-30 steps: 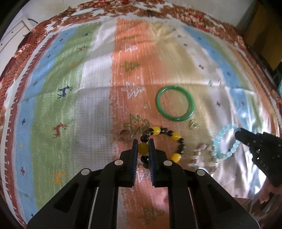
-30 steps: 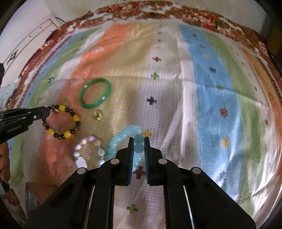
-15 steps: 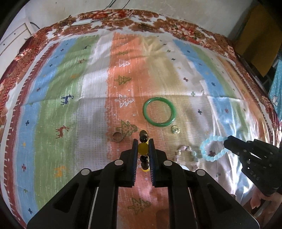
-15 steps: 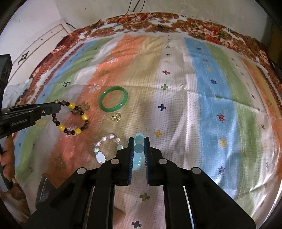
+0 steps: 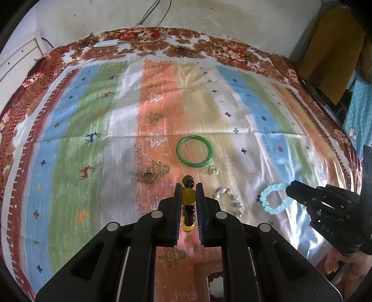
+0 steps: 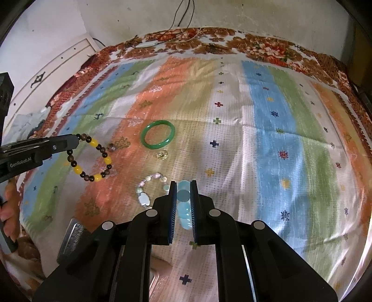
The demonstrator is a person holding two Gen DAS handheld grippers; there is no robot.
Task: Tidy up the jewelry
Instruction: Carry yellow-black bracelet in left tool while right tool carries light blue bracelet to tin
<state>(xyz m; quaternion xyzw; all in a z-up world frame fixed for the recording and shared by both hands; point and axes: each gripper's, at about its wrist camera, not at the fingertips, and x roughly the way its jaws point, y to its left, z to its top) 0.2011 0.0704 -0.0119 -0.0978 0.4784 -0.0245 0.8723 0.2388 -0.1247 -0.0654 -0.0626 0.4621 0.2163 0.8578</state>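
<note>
My left gripper (image 5: 188, 189) is shut on a yellow-and-dark bead bracelet (image 5: 188, 195), held above the striped cloth; the bracelet hangs from it in the right wrist view (image 6: 93, 160). My right gripper (image 6: 182, 185) is shut on a light blue bead bracelet (image 6: 183, 197), which also shows lifted in the left wrist view (image 5: 275, 197). On the cloth lie a green bangle (image 5: 194, 151), a pale mixed-bead bracelet (image 5: 229, 200), a small gold ornament (image 5: 213, 170) and a metal ring (image 5: 148, 177).
The striped cloth (image 5: 93, 139) covers a bed with a floral border. Cables (image 5: 144, 21) lie at the far edge by the wall. A grey metal box corner (image 6: 74, 237) sits near the front edge. A brown cabinet (image 5: 330, 53) stands at the right.
Both grippers have risen and pulled back, each lifting its bracelet off the cloth. The yellow bracelet and the blue bracelet now hang in the air.
</note>
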